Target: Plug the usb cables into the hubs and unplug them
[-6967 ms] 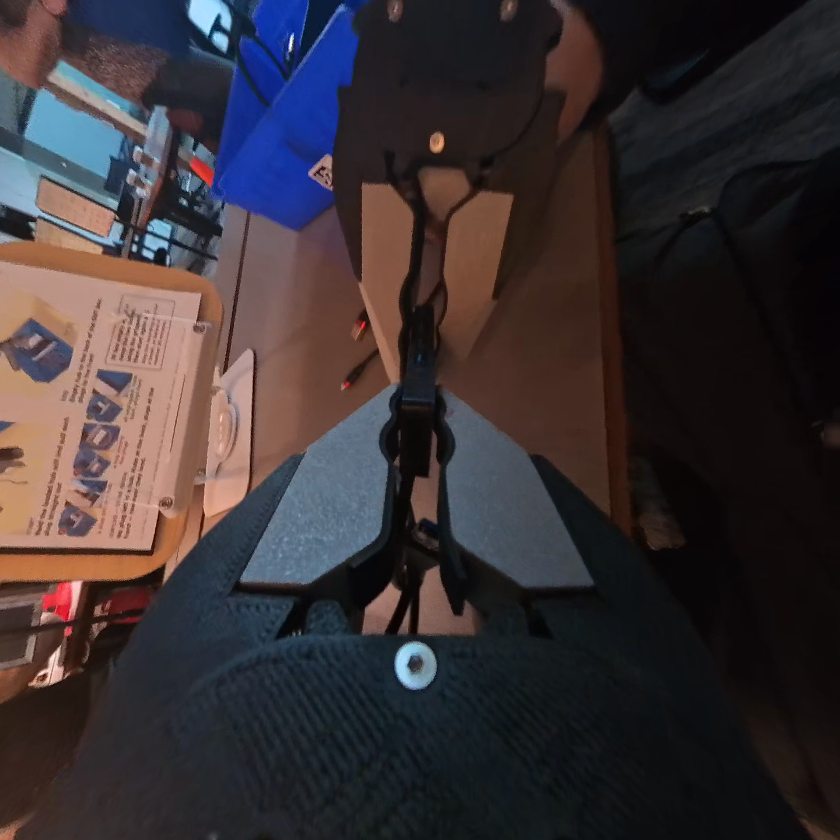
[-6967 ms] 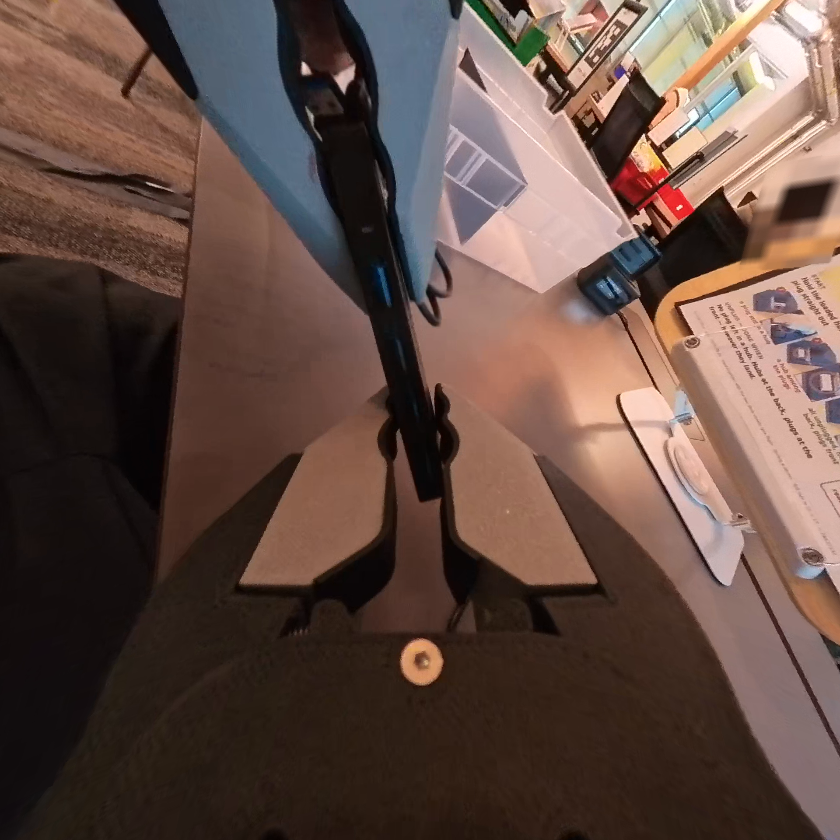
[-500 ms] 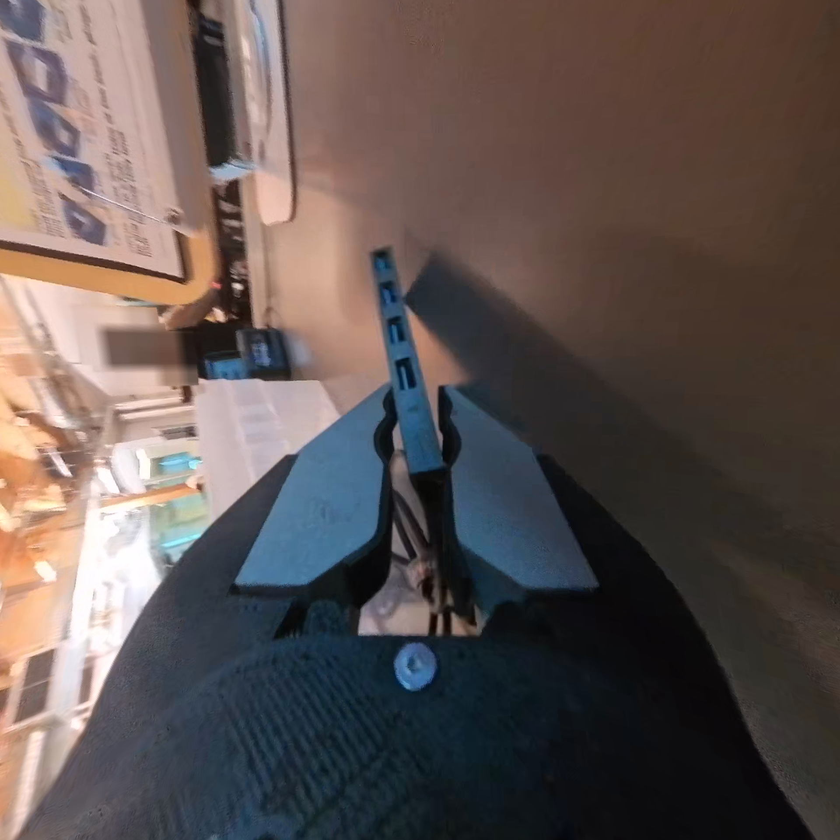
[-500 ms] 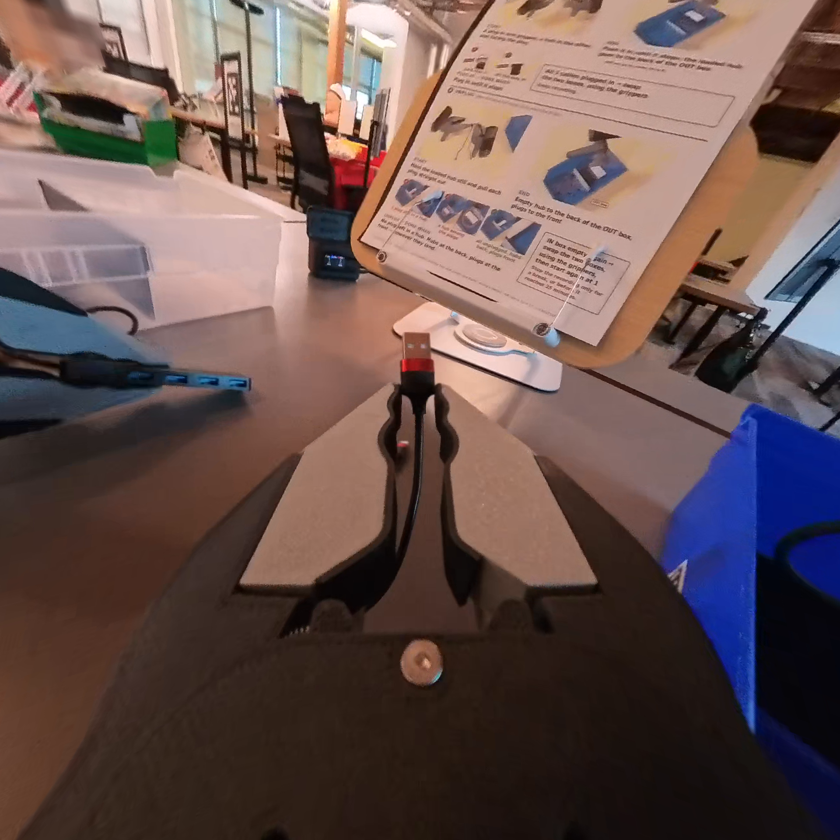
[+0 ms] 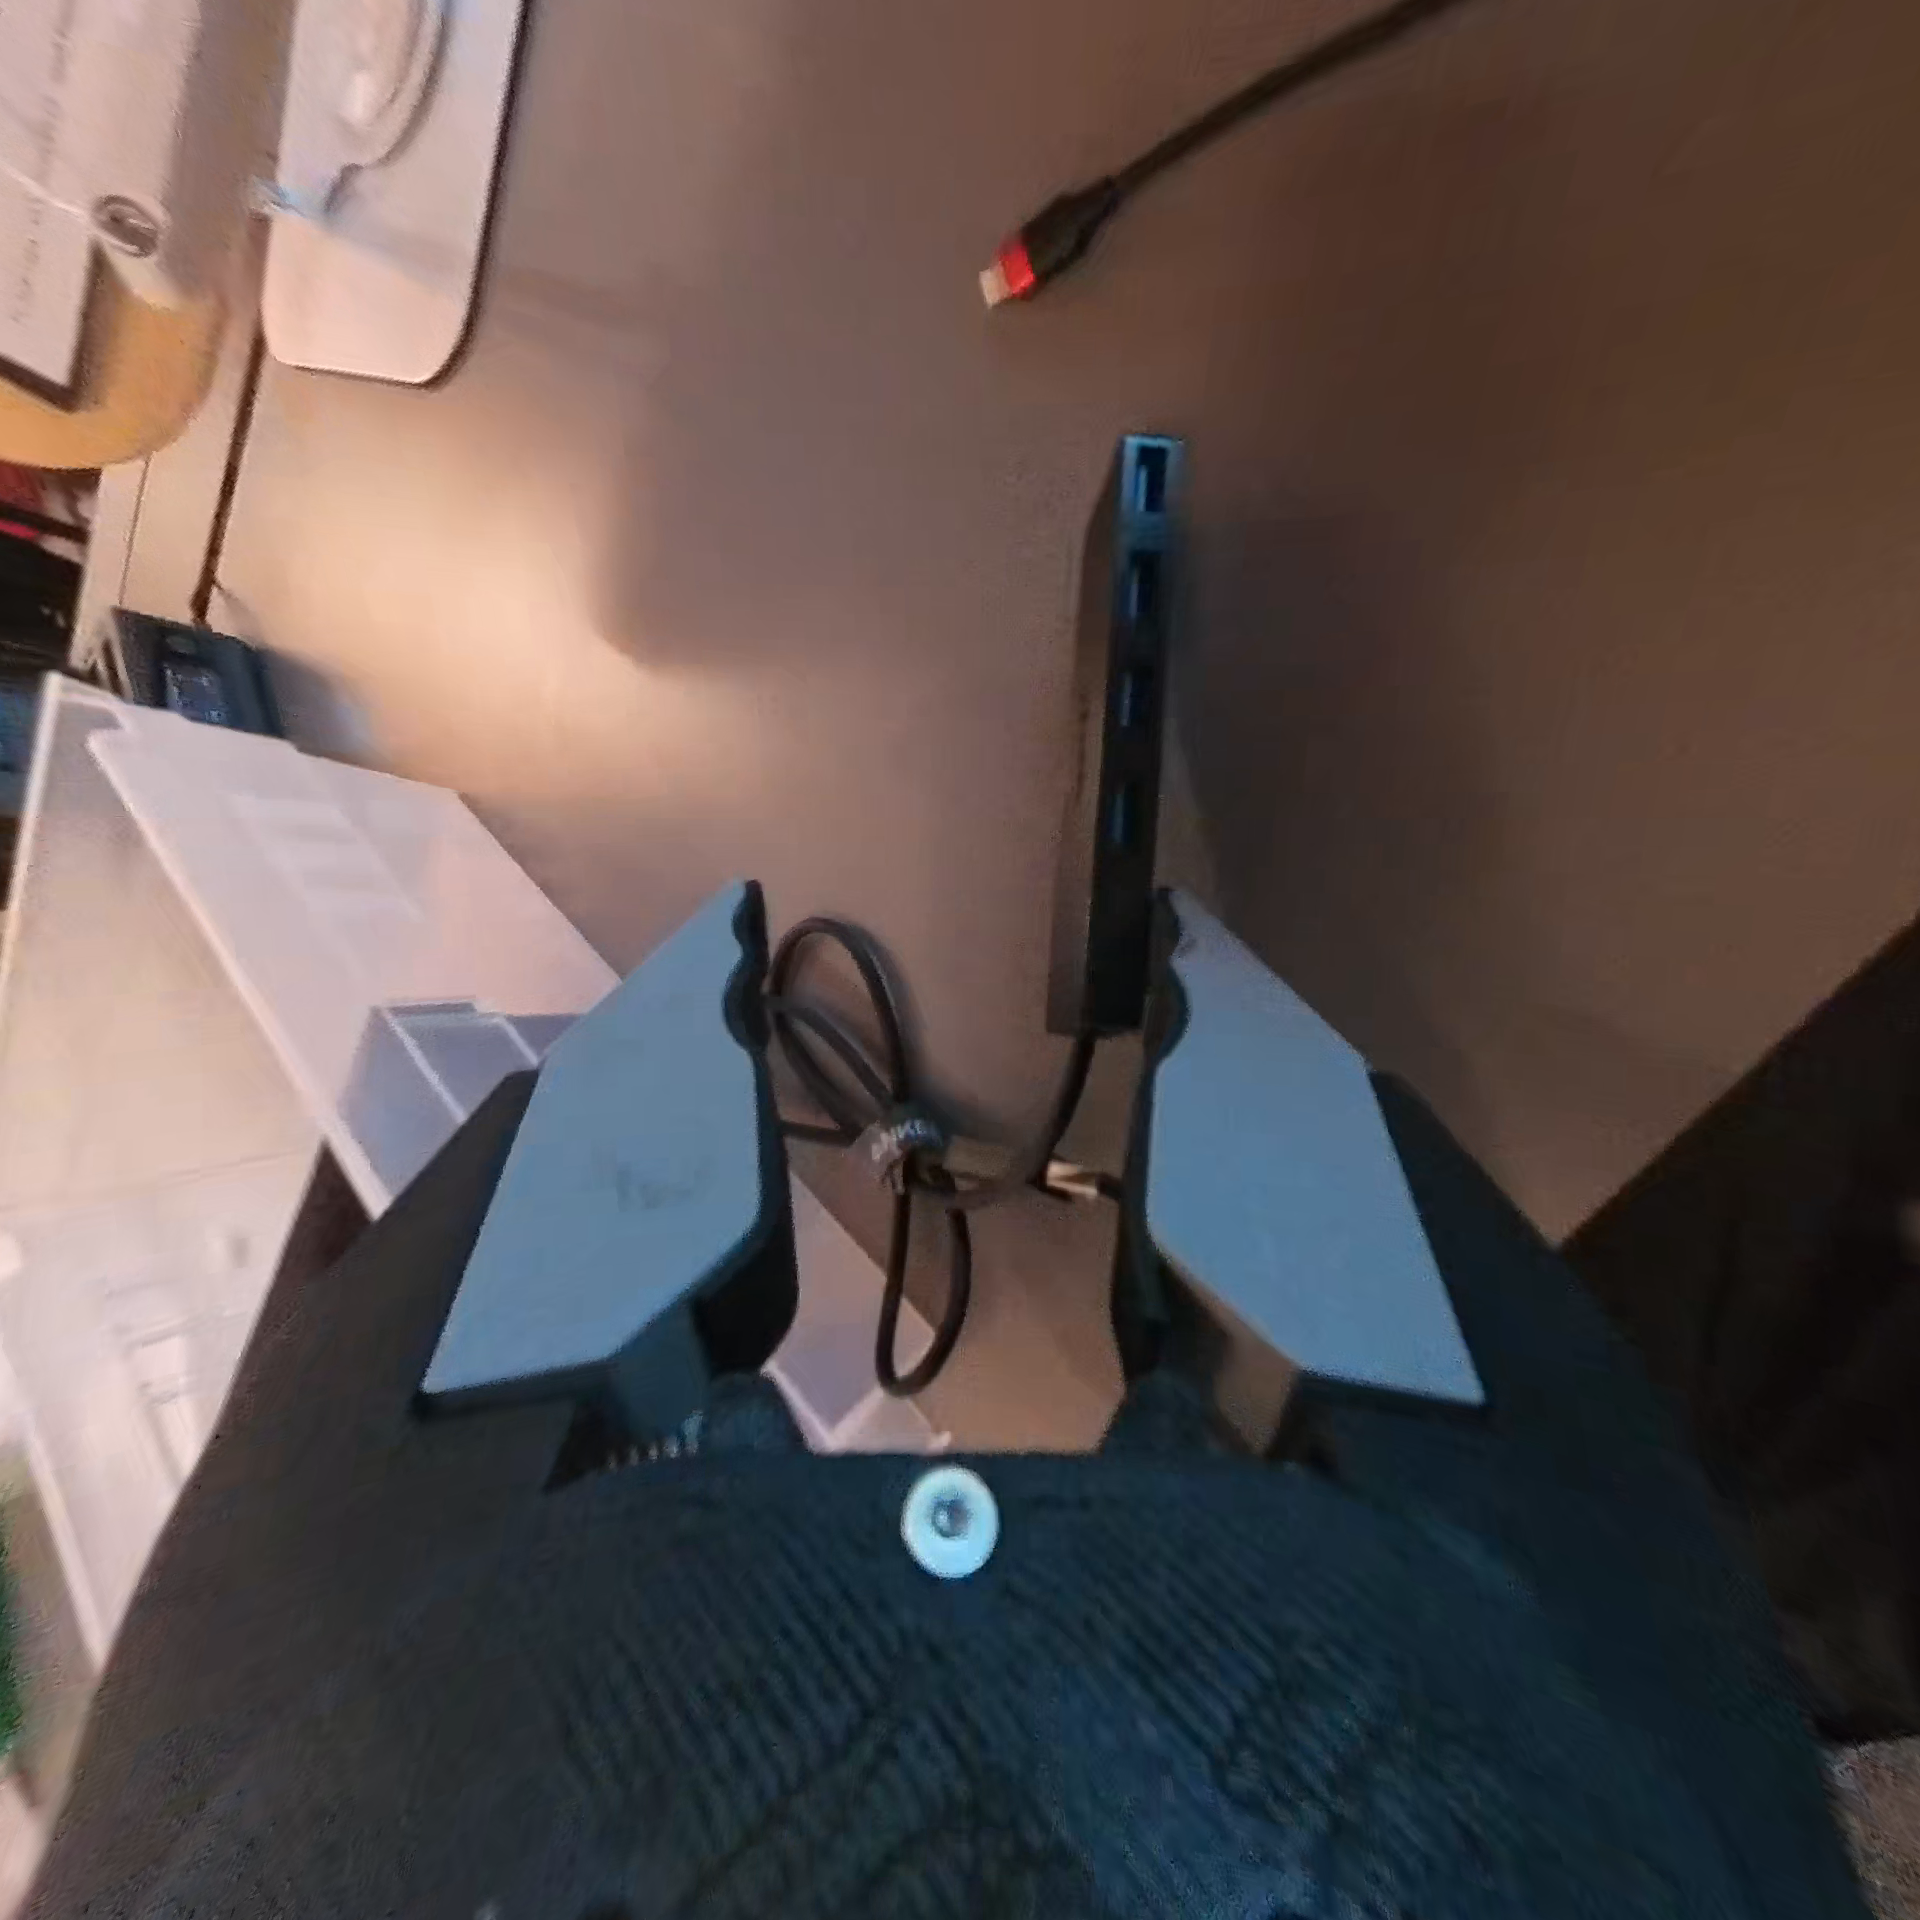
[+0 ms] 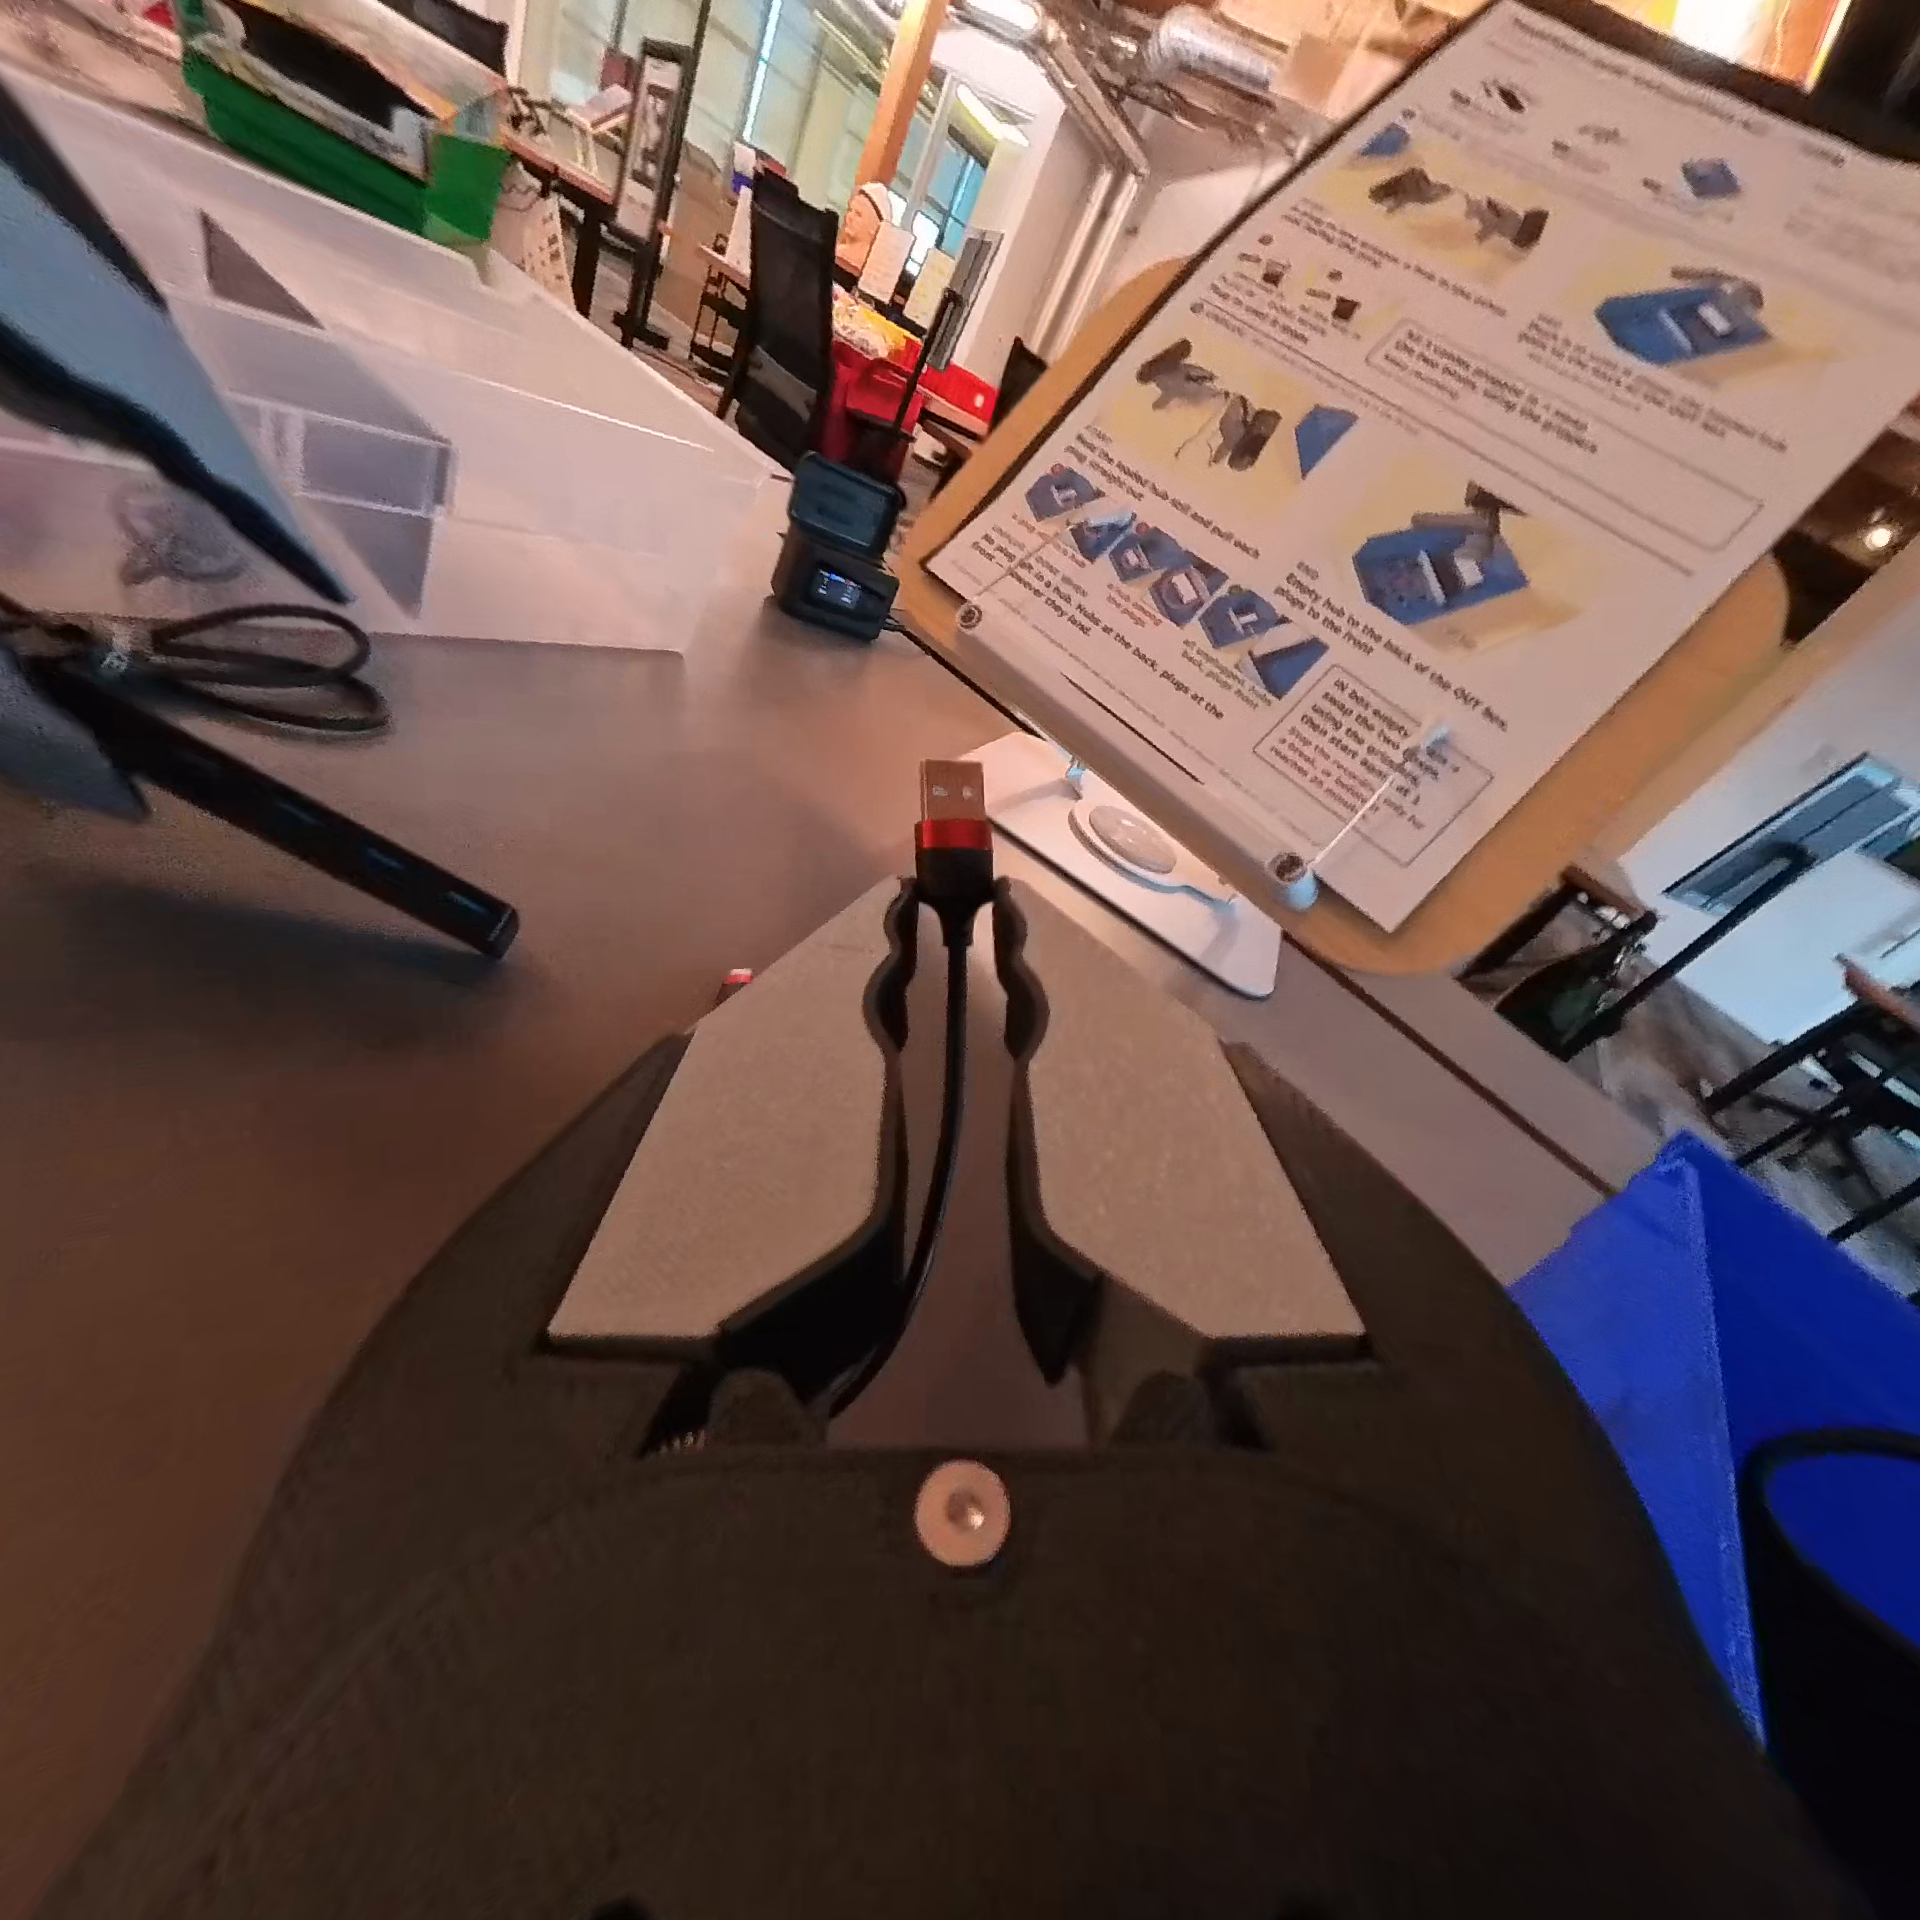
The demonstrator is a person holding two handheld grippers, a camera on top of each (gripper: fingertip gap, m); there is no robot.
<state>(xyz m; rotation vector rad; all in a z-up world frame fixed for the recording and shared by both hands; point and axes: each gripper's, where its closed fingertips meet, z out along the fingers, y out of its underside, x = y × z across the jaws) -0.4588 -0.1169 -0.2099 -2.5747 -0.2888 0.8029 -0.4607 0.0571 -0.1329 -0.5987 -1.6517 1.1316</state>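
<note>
Hub, slim black plastic bar with a row of blue ports (image 5: 1127,727): light, rigid, likely slippery; best gripped at its cabled end. It sits right of centre in the left wrist view, by the spread left gripper (image 5: 951,966), whether touching a finger unclear. Right gripper (image 6: 951,904) pinches red-collared black USB plug (image 6: 951,831), centre frame
</note>
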